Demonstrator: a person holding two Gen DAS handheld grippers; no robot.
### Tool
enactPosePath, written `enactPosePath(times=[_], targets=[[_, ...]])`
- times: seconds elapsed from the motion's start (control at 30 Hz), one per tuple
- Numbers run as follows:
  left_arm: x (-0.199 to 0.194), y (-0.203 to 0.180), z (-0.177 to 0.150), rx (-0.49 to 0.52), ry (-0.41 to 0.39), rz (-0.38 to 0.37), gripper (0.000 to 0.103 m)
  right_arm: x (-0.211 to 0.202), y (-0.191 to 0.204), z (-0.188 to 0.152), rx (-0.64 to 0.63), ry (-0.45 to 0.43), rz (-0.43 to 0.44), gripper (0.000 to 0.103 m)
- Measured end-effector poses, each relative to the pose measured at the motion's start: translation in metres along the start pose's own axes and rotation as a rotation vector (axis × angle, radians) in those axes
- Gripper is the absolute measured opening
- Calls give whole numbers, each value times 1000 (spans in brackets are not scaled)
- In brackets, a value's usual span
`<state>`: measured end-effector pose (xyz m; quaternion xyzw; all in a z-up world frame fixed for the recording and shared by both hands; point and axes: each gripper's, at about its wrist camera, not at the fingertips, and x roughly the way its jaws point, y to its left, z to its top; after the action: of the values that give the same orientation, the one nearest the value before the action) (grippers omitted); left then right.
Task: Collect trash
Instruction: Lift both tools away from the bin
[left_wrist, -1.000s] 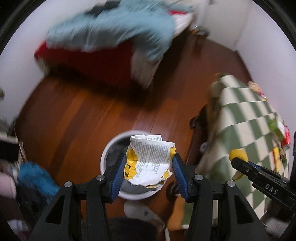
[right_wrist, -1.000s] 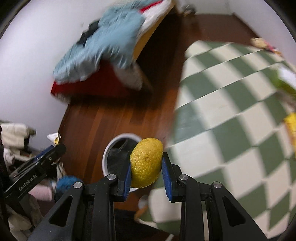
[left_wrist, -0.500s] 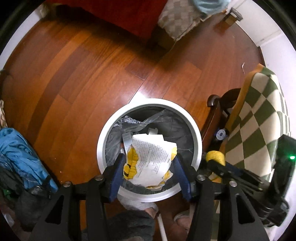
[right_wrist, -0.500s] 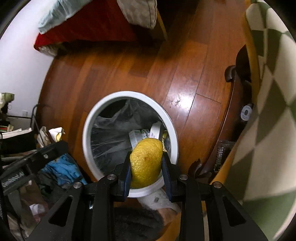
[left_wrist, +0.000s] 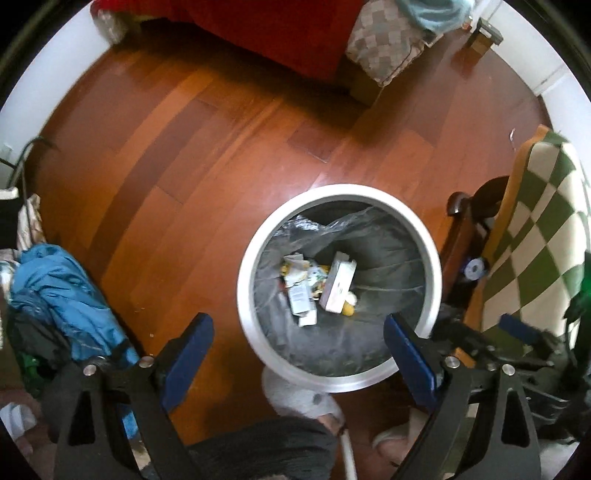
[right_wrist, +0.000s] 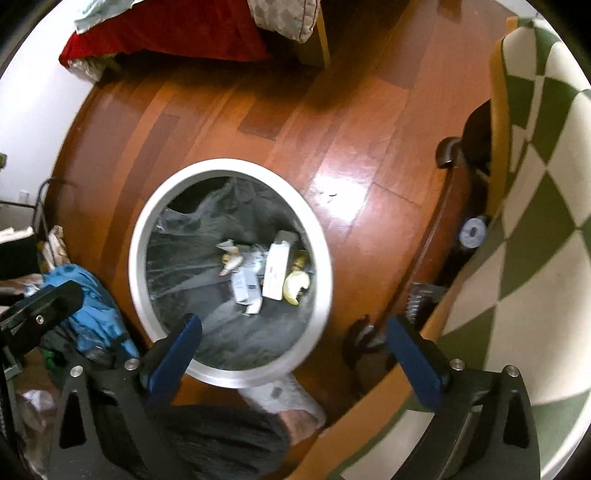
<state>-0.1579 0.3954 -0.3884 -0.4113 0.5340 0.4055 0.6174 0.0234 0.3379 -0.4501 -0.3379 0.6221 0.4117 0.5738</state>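
Both tongs were full a sec ago & now both are empty. The left tongs (left_wrist: 297, 347) had a crumpled yellow-and-white wrapper, the right tongs (right_wrist: 293, 345) had a yellow lemon. Now each pair is spread wide open w/ nothing between the blue pads. Both hang over the white trash bin (left_wrist: 432, 280) on the wood floor (left_wrist: 184, 147), which has a grey bag (left_wrist: 388, 258) inside. Down at the bottom of the bin the wrapper (left_wrist: 295, 267) lies w/ other paper bits, next to a white box (left_wrist: 338, 288). The lemon (right_wrist: 293, 284) sits just beside that box, touching it I think. So this drop is done; 2 things are in the bin. The green-and-white checked tabletop (right_wrist: 535, 240) is at the right edge of the view, right beside the bin. I can't see from here if more trash is left on it. Next job is prob. to go back & look for more. Blue cloth (left_wrist: 62, 295) lies on the floor, left of the bin.
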Motion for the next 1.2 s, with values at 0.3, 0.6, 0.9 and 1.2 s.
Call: enactPosePath(times=[0.3,0.6,0.9,1.2], targets=[[-20,-2,-16,25,-61,67,94,-14,6,-17,-22,-15,-15,101],[-59,0,-33,29,-146,97,94,-54,13,-33,-37,-77,-4,101],[-113,-4,-61,39,-241,92,94,-117,16,-63,-49,-175,25,101],[-180,-21,-93,64,-359,95,94,-196,1,-100,-30,-293,102,101]])
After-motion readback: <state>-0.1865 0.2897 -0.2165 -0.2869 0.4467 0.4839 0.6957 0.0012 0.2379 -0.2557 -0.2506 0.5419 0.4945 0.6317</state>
